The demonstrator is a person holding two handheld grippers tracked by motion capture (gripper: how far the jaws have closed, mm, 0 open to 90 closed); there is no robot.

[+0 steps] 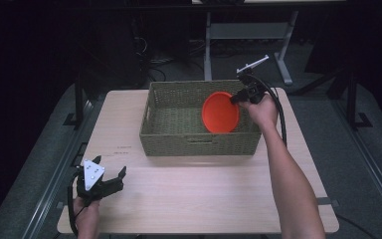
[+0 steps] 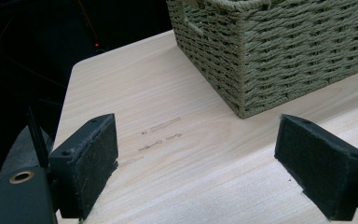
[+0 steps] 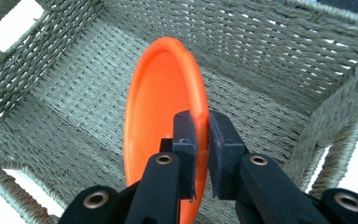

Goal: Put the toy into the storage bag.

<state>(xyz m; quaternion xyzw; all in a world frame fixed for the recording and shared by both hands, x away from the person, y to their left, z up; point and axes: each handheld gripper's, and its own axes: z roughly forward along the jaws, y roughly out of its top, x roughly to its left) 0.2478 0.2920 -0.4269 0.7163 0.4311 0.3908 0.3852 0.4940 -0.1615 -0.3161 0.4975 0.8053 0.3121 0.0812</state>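
Dark room all around, and a light wood table [image 1: 204,199] sits in the middle. From the high view, the right gripper [image 1: 235,98] pinches the rim of an orange plate [image 1: 220,113], standing on its edge inside the woven basket [image 1: 169,144]. The left gripper [image 1: 110,180] waits far off, near the table's front corner.

Left gripper view: its jaws stand wide open with nothing between them.

Right gripper view: the plate [image 3: 161,107] is squeezed tight between the jaws, with the basket floor [image 3: 74,116] just below it.
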